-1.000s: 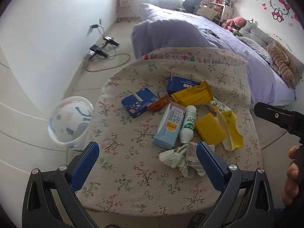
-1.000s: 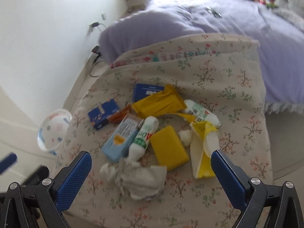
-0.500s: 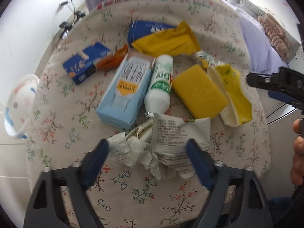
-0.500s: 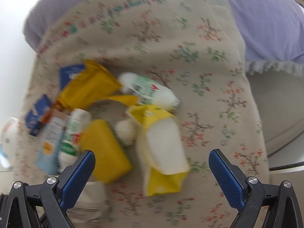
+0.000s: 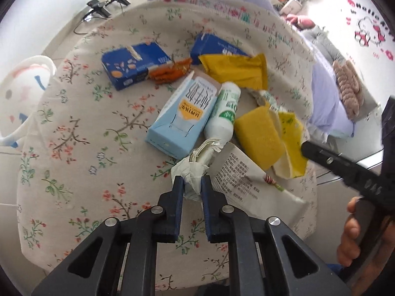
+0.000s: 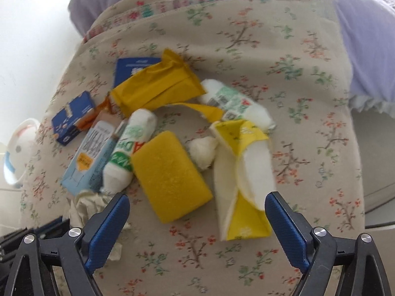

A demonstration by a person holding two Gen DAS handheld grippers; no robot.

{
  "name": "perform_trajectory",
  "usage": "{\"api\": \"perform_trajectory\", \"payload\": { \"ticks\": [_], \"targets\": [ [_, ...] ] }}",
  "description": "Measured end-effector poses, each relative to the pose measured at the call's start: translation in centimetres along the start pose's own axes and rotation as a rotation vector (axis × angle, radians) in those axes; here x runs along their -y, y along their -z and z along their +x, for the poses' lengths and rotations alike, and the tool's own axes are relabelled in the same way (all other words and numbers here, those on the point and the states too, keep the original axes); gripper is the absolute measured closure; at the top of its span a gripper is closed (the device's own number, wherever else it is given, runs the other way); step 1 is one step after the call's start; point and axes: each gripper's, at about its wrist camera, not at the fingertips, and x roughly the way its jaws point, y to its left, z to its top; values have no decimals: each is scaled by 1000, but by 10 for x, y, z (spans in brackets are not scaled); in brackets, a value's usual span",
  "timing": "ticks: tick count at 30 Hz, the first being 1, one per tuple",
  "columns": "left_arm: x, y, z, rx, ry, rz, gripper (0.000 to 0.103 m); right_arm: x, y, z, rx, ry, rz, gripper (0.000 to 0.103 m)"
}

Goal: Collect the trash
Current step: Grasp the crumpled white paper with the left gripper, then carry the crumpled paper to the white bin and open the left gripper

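Trash lies heaped on a round table with a floral cloth (image 5: pixel 81 133). My left gripper (image 5: pixel 192 182) is shut on a crumpled white wrapper (image 5: pixel 237 175) at the near edge of the heap. My right gripper (image 6: pixel 197 199) is open and hovers low over a yellow sponge (image 6: pixel 170 175) and an opened yellow-and-white carton (image 6: pixel 244 180). The heap also holds a light blue carton (image 5: pixel 182 116), a white-green bottle (image 5: pixel 223 113), a dark blue box (image 5: pixel 135 64), a yellow bag (image 5: pixel 234 70) and an orange wrapper (image 5: pixel 170 72).
A white patterned bin (image 5: pixel 22 93) stands left of the table, also seen in the right wrist view (image 6: pixel 18 153). A purple bed (image 6: pixel 358 24) lies behind and to the right. Cables and plugs (image 5: pixel 103 5) lie on the floor by the wall.
Both grippers have dropped toward the table. My left gripper has shut on the crumpled white wrapper. My right gripper has moved closer over the sponge and yellow carton and narrowed somewhat.
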Motion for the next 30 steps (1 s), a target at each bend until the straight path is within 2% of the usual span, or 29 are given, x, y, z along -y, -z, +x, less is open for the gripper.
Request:
{"api": "perform_trajectory", "payload": {
  "ticks": [3, 6, 8, 9, 12, 13, 14, 15, 18, 20, 21, 22, 23, 24, 27, 30],
  "targets": [
    [-4, -3, -17, 25, 38, -19, 89, -3, -1, 1, 2, -6, 1, 11],
    [-7, -5, -30, 62, 6, -5, 89, -3, -1, -1, 10, -15, 29, 11],
    [-11, -5, -33, 70, -13, -16, 89, -2, -1, -3, 7, -58, 46, 11],
    [-12, -6, -33, 70, -24, -18, 89, -4, 0, -5, 5, -96, 49, 11],
    [-13, -5, -36, 81, -64, -9, 89, -12, 2, -18, 29, -294, 45, 11],
    [-13, -5, -36, 84, -72, -6, 88, -21, 4, -25, 36, -381, 13, 11],
    [-14, -5, -35, 80, -70, -11, 88, -28, 6, -31, 44, -426, -17, 11],
    [-16, -5, -34, 75, -64, -22, 88, -37, 9, -37, 55, -460, -61, 11],
    [-23, -5, -32, 62, -51, -57, 88, -64, 18, -40, 48, -477, -170, 12],
    [-25, -6, -31, 57, -44, -67, 88, -78, 23, -32, 8, -485, -195, 22],
    [-26, -6, -32, 54, -34, -76, 88, -82, 25, -28, -13, -497, -199, 36],
    [-27, -6, -32, 53, -28, -86, 88, -86, 27, -21, -48, -509, -201, 60],
    [-29, -6, -33, 54, -26, -93, 88, -87, 26, -13, -74, -506, -200, 74],
    [-30, -6, -32, 51, -27, -95, 87, -89, 27, -8, -94, -497, -194, 94],
    [-32, -6, -32, 40, 9, -107, 87, -90, 31, -13, -62, -498, -205, 96],
    [-36, -8, -37, 58, -20, -118, 87, -85, 27, -23, -17, -501, -195, 97]
  ]
}}
